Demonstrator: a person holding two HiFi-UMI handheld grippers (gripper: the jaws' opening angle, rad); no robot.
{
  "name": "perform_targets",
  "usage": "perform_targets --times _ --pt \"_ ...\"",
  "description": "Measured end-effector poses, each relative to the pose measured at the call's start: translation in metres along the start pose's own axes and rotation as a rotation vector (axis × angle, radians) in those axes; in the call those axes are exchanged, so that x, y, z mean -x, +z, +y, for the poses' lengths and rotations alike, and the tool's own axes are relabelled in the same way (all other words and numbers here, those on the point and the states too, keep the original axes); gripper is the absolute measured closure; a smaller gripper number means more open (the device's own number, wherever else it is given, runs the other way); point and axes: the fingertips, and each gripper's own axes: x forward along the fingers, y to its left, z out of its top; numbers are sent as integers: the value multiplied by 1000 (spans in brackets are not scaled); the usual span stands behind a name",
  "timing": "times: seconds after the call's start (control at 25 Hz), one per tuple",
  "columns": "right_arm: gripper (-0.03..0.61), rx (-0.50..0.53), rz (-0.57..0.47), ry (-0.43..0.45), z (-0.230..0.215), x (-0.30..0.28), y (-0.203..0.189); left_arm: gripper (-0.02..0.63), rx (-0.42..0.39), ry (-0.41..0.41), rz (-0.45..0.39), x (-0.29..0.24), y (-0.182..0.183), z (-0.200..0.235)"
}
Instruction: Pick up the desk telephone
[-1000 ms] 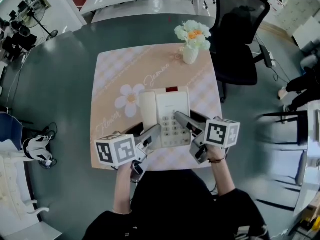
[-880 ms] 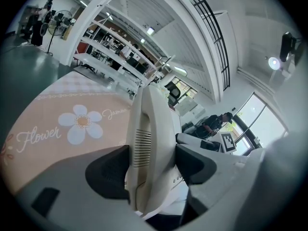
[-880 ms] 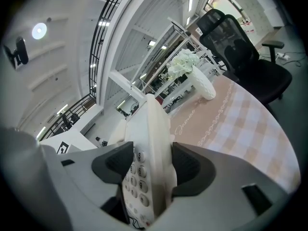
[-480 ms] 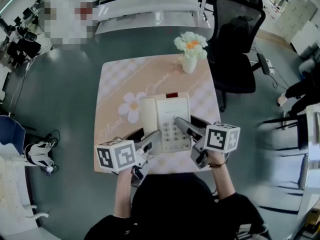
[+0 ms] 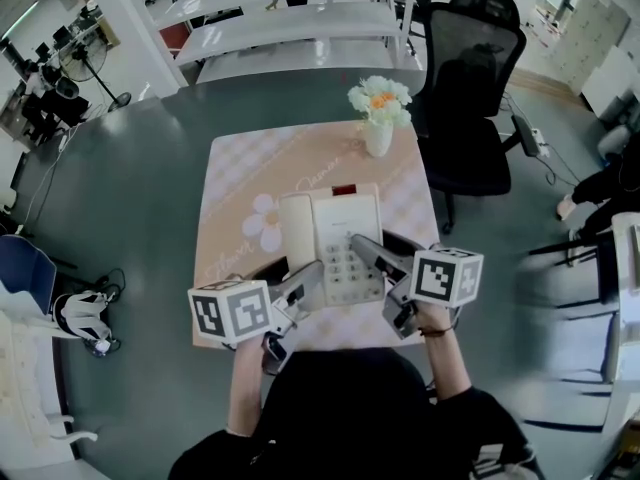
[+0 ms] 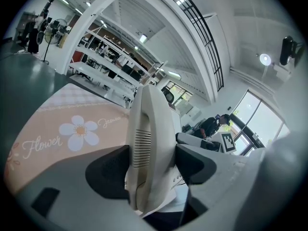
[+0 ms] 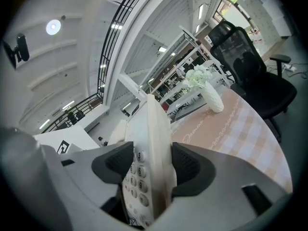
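While both grippers (image 6: 151,163) (image 7: 147,166) clamp the telephone (image 5: 332,220), flowers (image 5: 380,96) fill the vase (image 5: 378,139).

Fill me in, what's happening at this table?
A person holds a gripper in each hand, both shut on the white desk telephone at the small peach-clothed table. The left gripper clamps its handset side, the right gripper its keypad side. Whether the phone is off the table cannot be told. A vase of flowers stands at the far edge.

Desk telephone (image 5: 338,223) edging upward
It now looks larger against the tablecloth (image 5: 240,168) and nearer the flower vase (image 5: 378,138) than a second ago; the left gripper (image 5: 308,280) and right gripper (image 5: 365,248) rise with it.
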Motion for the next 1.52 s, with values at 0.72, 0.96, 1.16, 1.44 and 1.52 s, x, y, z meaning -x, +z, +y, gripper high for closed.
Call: perform_targets --times 0.72,0.96,1.16,1.44,1.52 --pt "338 34 -34 8 13 11 8 319 -27 -7 -26 9 5 -15" --pt "339 32 -41 15 15 11 10 319 -32 -6 -29 10 7 -15" --pt "339 31 -42 15 15 12 11 319 -29 -5 -28 10 6 -16" --pt "341 23 -45 18 16 12 10 319 -35 -3 -31 11 7 -15" --pt "341 21 -45 19 16 12 10 319 -35 -4 -31 11 6 -15"
